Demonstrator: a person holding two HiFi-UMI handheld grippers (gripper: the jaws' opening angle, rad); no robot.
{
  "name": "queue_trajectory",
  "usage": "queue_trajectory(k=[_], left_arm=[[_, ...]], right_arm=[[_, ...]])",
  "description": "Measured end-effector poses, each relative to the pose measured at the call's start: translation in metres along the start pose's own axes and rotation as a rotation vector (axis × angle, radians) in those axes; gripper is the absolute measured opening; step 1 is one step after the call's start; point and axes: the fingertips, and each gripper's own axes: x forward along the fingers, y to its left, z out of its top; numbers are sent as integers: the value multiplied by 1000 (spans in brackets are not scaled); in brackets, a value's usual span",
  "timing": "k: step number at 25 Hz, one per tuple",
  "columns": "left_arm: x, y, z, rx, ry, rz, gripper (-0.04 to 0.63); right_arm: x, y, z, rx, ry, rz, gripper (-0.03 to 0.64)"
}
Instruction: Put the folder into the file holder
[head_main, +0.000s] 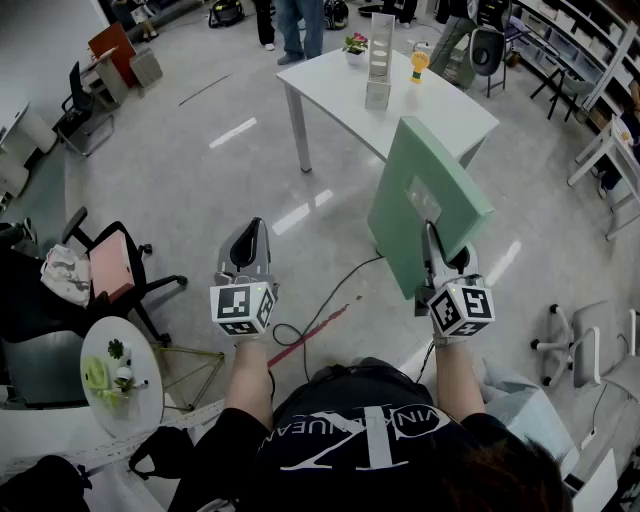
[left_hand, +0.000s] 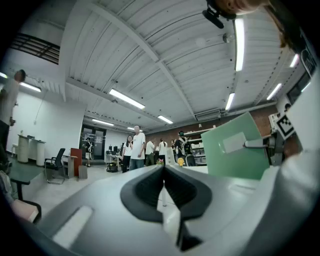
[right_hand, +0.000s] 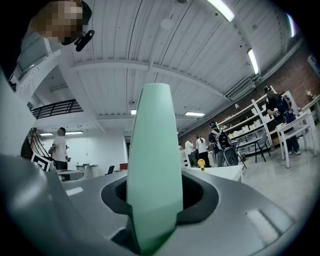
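Observation:
A pale green folder (head_main: 430, 195) stands upright in the air, and my right gripper (head_main: 432, 238) is shut on its lower edge. In the right gripper view the folder's spine (right_hand: 152, 170) fills the space between the jaws of the right gripper (right_hand: 155, 205). The tall white file holder (head_main: 380, 55) stands on the white table (head_main: 450, 115) ahead, well beyond the folder. My left gripper (head_main: 250, 238) hovers level to the left, shut and empty; in its own view the left gripper's (left_hand: 164, 186) pads meet, and the folder (left_hand: 240, 147) shows at the right.
A flower pot (head_main: 355, 43) and a yellow object (head_main: 419, 62) share the table with the holder. Office chairs (head_main: 110, 265) and a small round table (head_main: 120, 375) stand at the left, a white chair (head_main: 580, 350) at the right. A cable (head_main: 330, 300) runs across the floor. People (head_main: 295, 25) stand far back.

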Motion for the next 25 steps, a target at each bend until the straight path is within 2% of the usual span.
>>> queue_trajectory(k=[15, 25], left_arm=[[5, 9, -8, -52, -2, -3, 0], [63, 31, -17, -65, -6, -26, 0]], right_arm=[[4, 8, -4, 8, 3, 6, 192], [60, 2, -16, -4, 17, -3, 193]])
